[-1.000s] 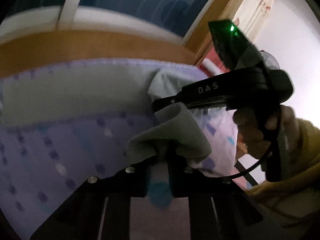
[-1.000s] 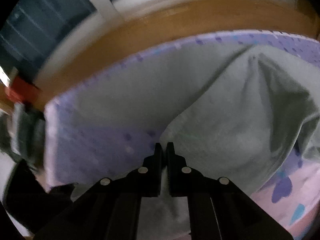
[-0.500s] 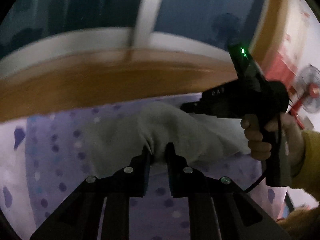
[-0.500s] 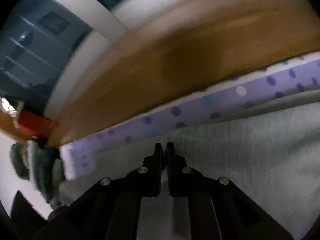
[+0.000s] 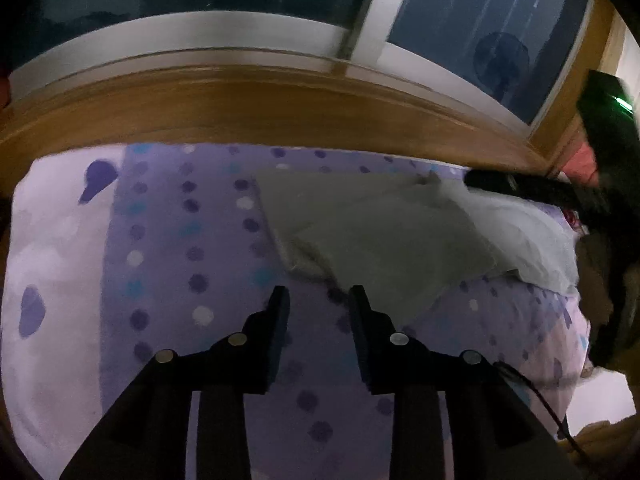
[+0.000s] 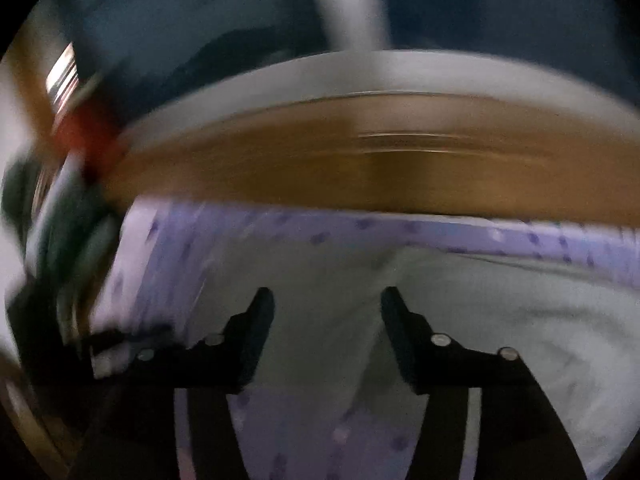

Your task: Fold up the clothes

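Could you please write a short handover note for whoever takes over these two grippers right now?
Left gripper: jaws just opened, nothing between them, above the bedsheet beside the garment.
Right gripper: jaws just opened, over the cloth; no grip seen.
Grey garment: released, lying partly folded on the sheet near the wooden ledge.
Done: one fold laid down.
Left: check the edges, then fold again.

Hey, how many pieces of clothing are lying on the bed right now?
1: a grey garment on the dotted purple bedsheet, near the wooden ledge. More could be out of frame.
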A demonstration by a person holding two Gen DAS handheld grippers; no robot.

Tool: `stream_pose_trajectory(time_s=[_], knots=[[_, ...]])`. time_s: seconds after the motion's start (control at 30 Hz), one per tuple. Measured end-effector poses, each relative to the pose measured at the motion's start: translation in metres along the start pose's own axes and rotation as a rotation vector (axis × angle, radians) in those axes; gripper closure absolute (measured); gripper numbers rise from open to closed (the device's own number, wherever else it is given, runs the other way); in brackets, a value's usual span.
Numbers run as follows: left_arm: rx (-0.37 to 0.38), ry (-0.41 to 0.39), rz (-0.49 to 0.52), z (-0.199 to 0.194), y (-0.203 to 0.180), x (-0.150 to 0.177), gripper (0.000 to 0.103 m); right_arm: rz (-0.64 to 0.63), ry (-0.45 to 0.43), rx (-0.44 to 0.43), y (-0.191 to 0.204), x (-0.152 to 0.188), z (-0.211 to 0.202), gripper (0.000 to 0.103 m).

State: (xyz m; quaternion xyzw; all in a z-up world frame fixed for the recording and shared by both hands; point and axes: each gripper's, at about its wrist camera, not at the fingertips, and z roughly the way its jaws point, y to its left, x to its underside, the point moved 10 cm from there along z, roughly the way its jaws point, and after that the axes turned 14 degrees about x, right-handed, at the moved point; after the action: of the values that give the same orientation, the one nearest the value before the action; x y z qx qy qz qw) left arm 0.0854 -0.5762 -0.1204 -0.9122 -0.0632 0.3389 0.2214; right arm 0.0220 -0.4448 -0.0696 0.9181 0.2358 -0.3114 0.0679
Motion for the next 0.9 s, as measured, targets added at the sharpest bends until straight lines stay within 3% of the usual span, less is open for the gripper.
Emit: stream_pose_trajectory(time_s=[0.1,0.2,0.27,0.33,0.4,0.47,0.53,0.63,0.77,0.83,0.9], knots=[[-0.013,0.013,-0.037,-0.007,0.011,0.011,0.068,-0.259,0.0,-0.018,0.057,0.03,-0.002,0.045],[-0.029,0.028,-0.059,-0.009,0.019,0.021,0.068,-0.393,0.011,-0.009,0.094,0.053,0.015,0.045],[-0.035,0.033,-0.065,-0.012,0.022,0.026,0.068,-0.424,0.032,-0.012,0.087,0.069,0.016,0.045],[-0.032,0.03,-0.066,-0.014,0.023,0.028,0.068,-0.397,0.044,-0.002,0.086,0.069,0.03,0.045],[-0.029,0.027,-0.066,-0.018,0.024,0.031,0.068,-0.332,0.051,-0.005,0.084,0.064,0.036,0.058],[-0.023,0.024,-0.068,-0.02,0.025,0.032,0.068,-0.277,0.064,0.012,0.075,0.058,0.041,0.096],[-0.019,0.02,-0.069,-0.021,0.027,0.032,0.068,-0.205,0.089,0.002,0.064,0.054,0.045,0.097],[-0.023,0.015,-0.072,-0.023,0.031,0.031,0.068,-0.041,0.092,-0.104,0.058,0.034,0.034,0.097],[-0.03,0.006,-0.08,-0.026,0.037,0.025,0.068,0.155,-0.04,-0.261,0.058,-0.031,-0.008,0.097],[-0.039,0.0,-0.083,-0.029,0.041,0.022,0.068,0.156,-0.12,-0.261,0.065,-0.056,-0.021,0.097],[-0.048,-0.005,-0.086,-0.032,0.046,0.021,0.068,0.115,-0.117,-0.26,0.079,-0.062,-0.014,0.097]])
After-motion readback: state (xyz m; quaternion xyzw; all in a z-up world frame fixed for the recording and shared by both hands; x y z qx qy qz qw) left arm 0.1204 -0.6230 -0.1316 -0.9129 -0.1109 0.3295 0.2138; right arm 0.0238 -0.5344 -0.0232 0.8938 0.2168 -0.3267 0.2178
